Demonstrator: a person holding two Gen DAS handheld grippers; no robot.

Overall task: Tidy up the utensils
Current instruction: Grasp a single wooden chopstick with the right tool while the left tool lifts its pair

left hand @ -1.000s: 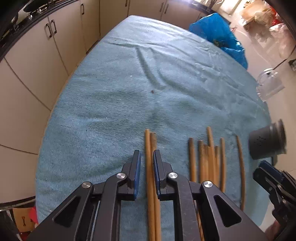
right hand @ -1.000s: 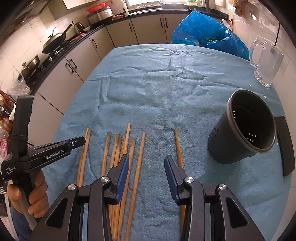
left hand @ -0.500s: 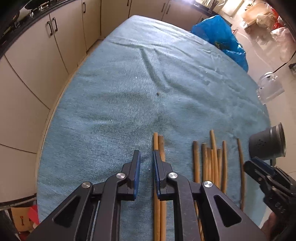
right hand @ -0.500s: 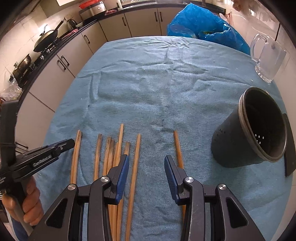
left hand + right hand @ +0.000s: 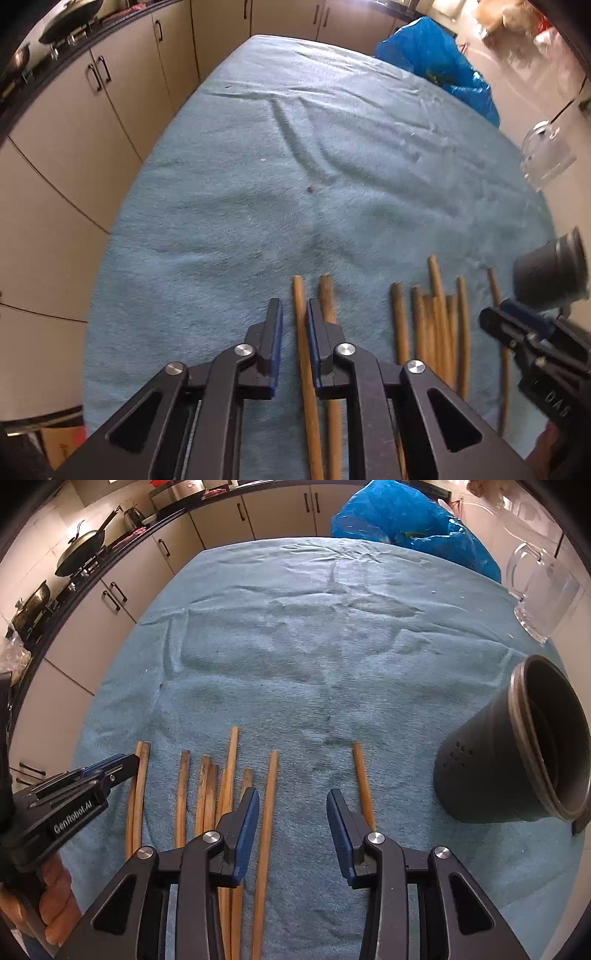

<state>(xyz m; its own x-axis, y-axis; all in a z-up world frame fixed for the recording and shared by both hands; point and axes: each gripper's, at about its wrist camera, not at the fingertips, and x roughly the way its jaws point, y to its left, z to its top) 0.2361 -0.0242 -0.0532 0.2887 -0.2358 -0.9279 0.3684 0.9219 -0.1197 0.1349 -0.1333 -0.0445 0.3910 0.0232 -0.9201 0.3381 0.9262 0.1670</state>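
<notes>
The wooden chopsticks (image 5: 229, 775) lay side by side on the near part of the towel-covered surface (image 5: 314, 657), long axes running from the near edge toward the far edge, tips pointing away. One chopstick (image 5: 301, 332) passed between the narrowly parted left tongs (image 5: 294, 325), which did not clamp it. The right tongs (image 5: 291, 812) hung wide open over the row. A dark holder (image 5: 517, 753) stood tilted near the right edge, well apart.

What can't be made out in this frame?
- Left gripper: whether its pads touch the chopstick between them; left wrist view, motion-blurred.
- Near ends of the chopsticks: hidden under the right gripper, right wrist view.
- Dark holder: bottom unseen inside.
</notes>
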